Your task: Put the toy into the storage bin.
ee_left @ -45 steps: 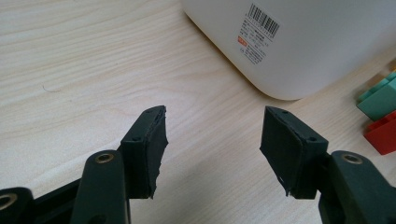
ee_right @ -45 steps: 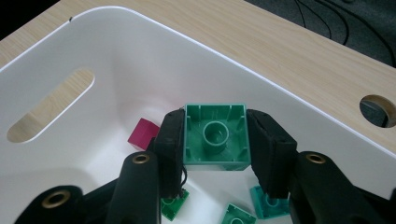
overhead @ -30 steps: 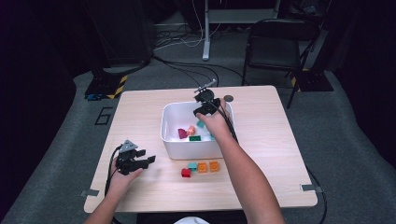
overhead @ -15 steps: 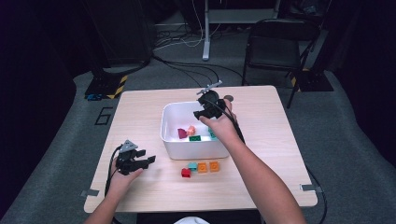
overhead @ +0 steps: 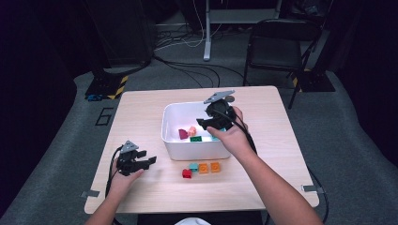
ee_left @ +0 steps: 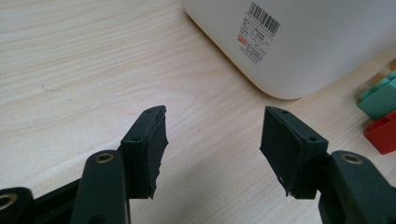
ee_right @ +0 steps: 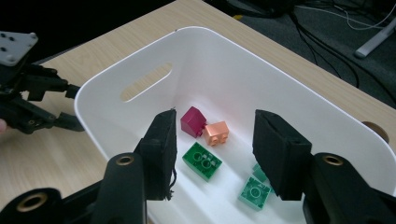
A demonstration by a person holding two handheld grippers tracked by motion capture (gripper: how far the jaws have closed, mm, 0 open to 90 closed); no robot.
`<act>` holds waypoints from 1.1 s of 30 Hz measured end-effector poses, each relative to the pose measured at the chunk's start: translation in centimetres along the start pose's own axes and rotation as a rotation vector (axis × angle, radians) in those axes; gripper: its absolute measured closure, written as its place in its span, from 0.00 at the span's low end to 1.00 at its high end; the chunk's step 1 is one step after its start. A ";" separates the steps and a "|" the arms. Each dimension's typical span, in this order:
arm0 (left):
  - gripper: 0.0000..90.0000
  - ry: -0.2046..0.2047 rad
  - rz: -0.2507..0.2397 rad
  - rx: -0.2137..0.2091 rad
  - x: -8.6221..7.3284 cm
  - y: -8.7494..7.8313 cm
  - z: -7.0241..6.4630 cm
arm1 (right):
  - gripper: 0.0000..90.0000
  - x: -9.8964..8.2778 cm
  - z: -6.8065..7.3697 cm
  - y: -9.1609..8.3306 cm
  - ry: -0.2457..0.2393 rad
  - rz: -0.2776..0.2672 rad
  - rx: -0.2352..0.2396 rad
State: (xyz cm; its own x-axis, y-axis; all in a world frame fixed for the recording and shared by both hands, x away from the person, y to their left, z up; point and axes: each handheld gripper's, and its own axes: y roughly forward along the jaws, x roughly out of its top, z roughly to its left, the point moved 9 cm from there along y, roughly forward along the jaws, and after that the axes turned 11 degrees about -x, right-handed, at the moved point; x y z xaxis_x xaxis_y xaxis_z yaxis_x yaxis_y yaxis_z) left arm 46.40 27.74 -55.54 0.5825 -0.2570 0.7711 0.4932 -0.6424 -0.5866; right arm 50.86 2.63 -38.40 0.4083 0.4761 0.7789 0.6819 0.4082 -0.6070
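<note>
White plastic forms the bin (overhead: 171, 136) seen in the high view near the middle of the table (overhead: 141, 101). The right gripper (overhead: 212, 123), which a second ago was lowered inside the bin toward its far right corner, is now held above the bin's right side, and its jaws have just been opening with nothing between them. The left gripper (overhead: 146, 161) has stayed near the table's left front, jaws apart and empty. A red brick (overhead: 187, 173), a teal brick (overhead: 193, 166) and two orange bricks (overhead: 209, 167) are lined up just in front of the bin, unchanged.

Through the left gripper view, the bin's barcoded wall (ee_left: 299, 42) is seen beyond the spread jaws, with the teal brick (ee_left: 380, 95) and red brick (ee_left: 384, 133) at the right edge.

Through the right gripper view, the bin (ee_right: 116, 77) is seen below the parted, empty jaws. A maroon brick (ee_right: 193, 120), a peach brick (ee_right: 216, 133), a green brick (ee_right: 202, 160) and a teal-green brick (ee_right: 254, 192) lie on its floor.
</note>
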 end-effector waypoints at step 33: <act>0.45 -0.004 -0.008 0.007 0.0 -0.1 -0.1 | 0.55 -6.9 6.8 -2.2 -0.078 -0.060 0.136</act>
State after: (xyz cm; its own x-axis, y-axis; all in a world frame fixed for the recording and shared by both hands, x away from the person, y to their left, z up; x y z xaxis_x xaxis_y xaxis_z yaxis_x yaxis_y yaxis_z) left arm 46.31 27.76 -55.45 0.5812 -0.2487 0.7748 0.5023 -0.6394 -0.5821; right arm 42.45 3.71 -43.55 0.3176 0.5047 0.8028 0.6126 0.5370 -0.5800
